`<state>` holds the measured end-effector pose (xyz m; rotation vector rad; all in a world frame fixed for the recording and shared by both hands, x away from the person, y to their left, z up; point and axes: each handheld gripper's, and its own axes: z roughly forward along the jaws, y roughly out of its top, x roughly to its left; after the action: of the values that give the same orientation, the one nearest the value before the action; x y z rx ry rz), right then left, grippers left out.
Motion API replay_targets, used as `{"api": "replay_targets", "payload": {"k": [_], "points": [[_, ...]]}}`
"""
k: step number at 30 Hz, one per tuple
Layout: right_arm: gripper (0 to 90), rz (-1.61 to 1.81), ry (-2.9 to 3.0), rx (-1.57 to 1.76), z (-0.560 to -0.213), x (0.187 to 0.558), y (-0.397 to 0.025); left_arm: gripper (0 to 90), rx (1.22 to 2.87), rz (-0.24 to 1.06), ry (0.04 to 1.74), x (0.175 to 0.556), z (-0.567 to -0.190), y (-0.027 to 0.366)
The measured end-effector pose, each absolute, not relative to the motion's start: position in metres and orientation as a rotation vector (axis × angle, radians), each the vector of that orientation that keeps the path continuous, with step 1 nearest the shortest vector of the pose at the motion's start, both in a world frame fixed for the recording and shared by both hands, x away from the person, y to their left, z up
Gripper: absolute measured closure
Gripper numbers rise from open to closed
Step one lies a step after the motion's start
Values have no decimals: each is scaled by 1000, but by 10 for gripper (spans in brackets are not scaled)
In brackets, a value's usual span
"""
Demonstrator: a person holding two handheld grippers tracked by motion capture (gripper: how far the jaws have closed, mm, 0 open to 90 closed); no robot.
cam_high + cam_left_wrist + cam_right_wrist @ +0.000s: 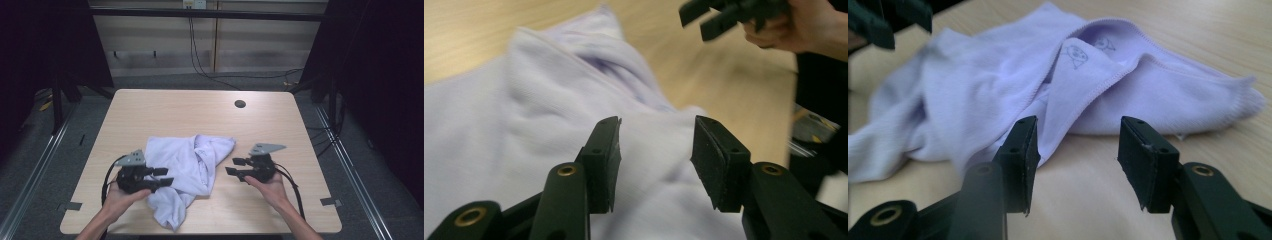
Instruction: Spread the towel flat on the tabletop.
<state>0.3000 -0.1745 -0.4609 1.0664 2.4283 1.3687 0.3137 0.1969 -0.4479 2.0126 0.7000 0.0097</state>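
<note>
Jaws wide on both grippers, empty, flanking one crumpled cloth mid-tabletop.

High view: left gripper (161, 176) overlaps the cloth (185, 165) at its left edge; right gripper (236, 166) sits just right of it; one hole (240, 104) far on the tabletop (150, 107). Left gripper view: its jaws hang over blurred folds, so a pinch might catch several layers. Right gripper view: its jaws face the hem over bare wood and might close short, missing fabric.

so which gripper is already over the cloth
The left gripper: its open fingers hang over the pale purple cloth. The right gripper sits beside the cloth, over bare table.
</note>
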Motion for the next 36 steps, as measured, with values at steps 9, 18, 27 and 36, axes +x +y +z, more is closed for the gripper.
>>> {"api": "replay_targets", "payload": {"k": [9, 18, 27, 36], "points": [[465, 1364, 2465, 992, -470, 350, -123, 424, 2057, -14, 847, 374, -485, 181], [756, 1294, 2500, 1062, -500, 356, -115, 777, 2166, 5, 759, 357, -492, 172], [842, 1374, 2388, 1144, -465, 347, -170, 840, 1942, 37, 801, 355, -455, 211], [841, 1493, 2241, 1154, -412, 332, -207, 844, 1814, 81, 756, 341, -420, 222]]}}
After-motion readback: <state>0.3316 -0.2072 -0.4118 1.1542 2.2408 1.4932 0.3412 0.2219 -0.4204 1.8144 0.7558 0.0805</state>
